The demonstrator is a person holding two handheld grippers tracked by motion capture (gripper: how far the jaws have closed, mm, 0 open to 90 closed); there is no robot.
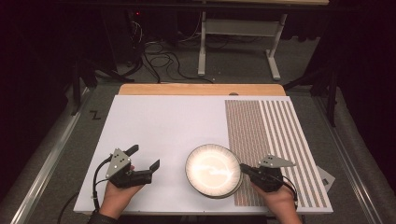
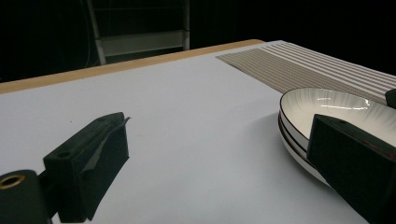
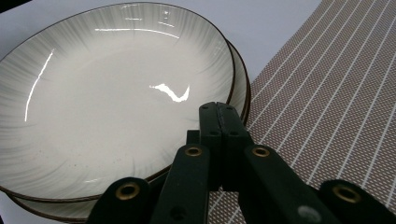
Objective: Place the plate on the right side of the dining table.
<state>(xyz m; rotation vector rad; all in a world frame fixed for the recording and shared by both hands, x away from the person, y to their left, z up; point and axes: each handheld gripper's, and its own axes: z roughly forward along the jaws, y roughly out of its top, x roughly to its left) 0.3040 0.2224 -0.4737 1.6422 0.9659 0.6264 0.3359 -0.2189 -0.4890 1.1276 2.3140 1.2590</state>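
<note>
The stacked plates (image 1: pixel 214 170) are sitting low and centre on the bench (image 1: pixel 159 126), overlapping the striped mat (image 1: pixel 275 140). The right tongs (image 1: pixel 244 170), fully closed and empty, are hovering at the rim; the left tongs (image 1: pixel 143 157) are waiting wide apart. Next, likely opening to grip the top plate.

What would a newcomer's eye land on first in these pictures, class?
Most striking is the stack of glossy white ribbed plates with dark rims, sitting near the front of the white table sheet, partly over the brown-and-white striped woven placemat. The right claw, shut, sits at the stack's right rim, while the left claw is open over bare sheet to the stack's left.
</note>
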